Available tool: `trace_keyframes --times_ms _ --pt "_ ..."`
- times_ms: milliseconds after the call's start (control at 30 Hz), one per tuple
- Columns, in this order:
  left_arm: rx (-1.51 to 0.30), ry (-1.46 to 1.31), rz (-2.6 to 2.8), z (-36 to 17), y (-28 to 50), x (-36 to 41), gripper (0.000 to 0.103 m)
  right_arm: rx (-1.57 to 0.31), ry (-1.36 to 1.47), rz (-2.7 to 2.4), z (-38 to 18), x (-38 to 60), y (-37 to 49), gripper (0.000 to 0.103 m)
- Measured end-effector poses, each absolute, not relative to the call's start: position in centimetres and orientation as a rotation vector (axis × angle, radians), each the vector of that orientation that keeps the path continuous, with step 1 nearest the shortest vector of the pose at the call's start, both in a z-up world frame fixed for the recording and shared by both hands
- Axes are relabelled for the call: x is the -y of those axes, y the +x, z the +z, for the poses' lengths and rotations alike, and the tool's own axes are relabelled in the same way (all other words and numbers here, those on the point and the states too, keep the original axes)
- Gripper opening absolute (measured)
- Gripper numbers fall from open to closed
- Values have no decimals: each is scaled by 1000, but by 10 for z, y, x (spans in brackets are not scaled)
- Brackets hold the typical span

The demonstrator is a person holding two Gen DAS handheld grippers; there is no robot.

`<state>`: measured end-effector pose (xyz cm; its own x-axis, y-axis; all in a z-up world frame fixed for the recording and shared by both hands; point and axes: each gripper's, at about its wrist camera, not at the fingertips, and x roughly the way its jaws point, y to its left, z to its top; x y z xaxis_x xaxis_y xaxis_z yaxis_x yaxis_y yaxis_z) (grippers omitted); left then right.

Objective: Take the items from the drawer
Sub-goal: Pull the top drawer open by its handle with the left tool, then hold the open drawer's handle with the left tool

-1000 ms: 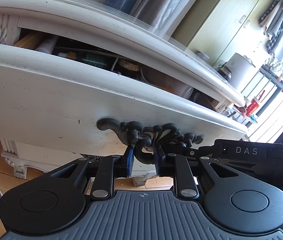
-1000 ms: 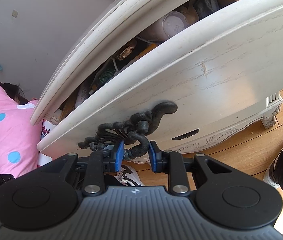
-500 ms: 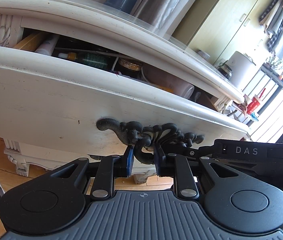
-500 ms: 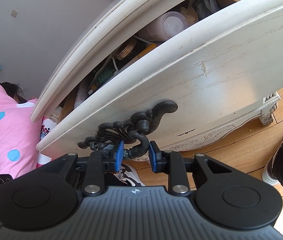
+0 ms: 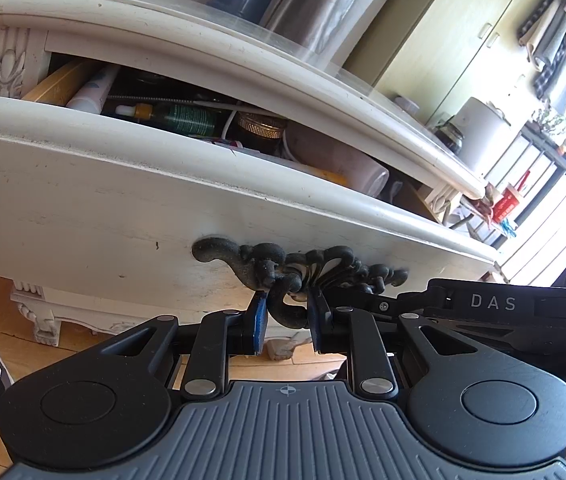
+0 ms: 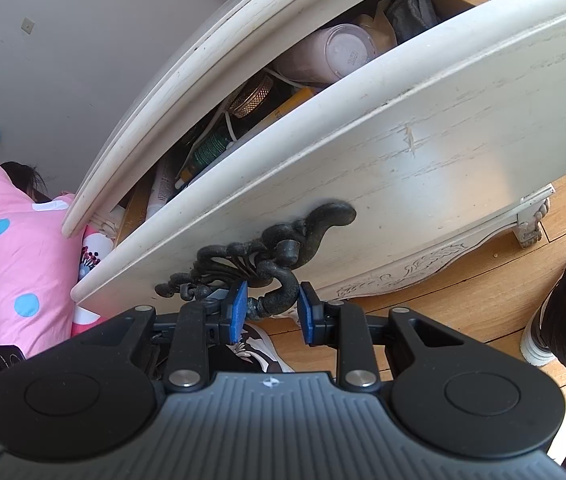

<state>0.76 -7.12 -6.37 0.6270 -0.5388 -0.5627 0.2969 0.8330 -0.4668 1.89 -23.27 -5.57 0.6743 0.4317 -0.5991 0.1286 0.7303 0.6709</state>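
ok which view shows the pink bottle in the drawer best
The right wrist view: the pink bottle lies in the open drawer with its round end facing the camera and much of its side lit. In the left wrist view the same bottle is dimmer, mostly in shadow under the dresser top.

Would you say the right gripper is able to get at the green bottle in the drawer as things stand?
Probably not yet: the right gripper is shut on the drawer handle, and the green bottle lies in a narrow gap under the dresser top.
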Motion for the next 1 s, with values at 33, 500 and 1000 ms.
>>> trace_keyframes --times_ms 33,500,1000 --pt "-753 -347 -490 -63 7 71 22 -831 750 192 -56 234 19 28" --pt "-762 -332 -482 -61 -3 73 22 -837 746 195 -58 231 10 28" --pt "-764 -311 -473 -59 -10 74 23 -846 740 213 -58 232 2 28"
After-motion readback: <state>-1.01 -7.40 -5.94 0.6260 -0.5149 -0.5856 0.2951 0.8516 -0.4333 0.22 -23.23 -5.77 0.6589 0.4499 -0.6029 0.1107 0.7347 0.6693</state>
